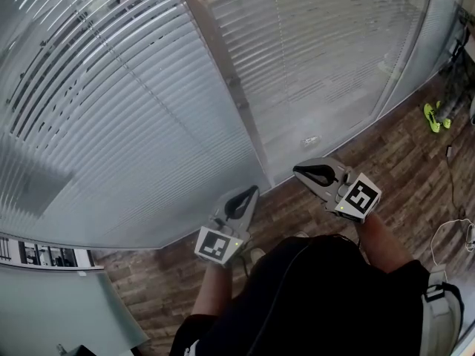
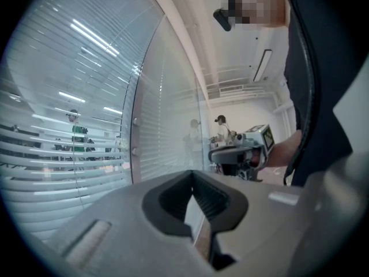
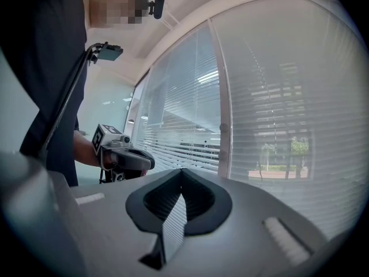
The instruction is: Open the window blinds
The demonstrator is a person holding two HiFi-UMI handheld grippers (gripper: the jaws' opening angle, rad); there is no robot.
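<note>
Pale horizontal blinds [image 1: 126,110] cover the glass wall ahead, slats tilted half shut, and a second panel [image 1: 319,58] hangs right of a brown frame post [image 1: 226,73]. My left gripper [image 1: 254,190] is held low in front of the left panel, apart from it, shut with nothing in it. My right gripper [image 1: 297,171] hovers beside it below the right panel, also shut and empty. The left gripper view shows its closed jaw tips [image 2: 193,175], the blinds [image 2: 69,97] and the right gripper [image 2: 230,153]. The right gripper view shows its closed tips [image 3: 182,172], blinds [image 3: 282,108] and the left gripper [image 3: 135,157].
A dark wood floor [image 1: 401,154] runs along the glass. A yellow-green object [image 1: 434,117] and loose cables [image 1: 453,228] lie at the right. A small pale fitting [image 1: 310,140] sits at the foot of the right blind. A person [image 2: 78,134] stands behind the glass.
</note>
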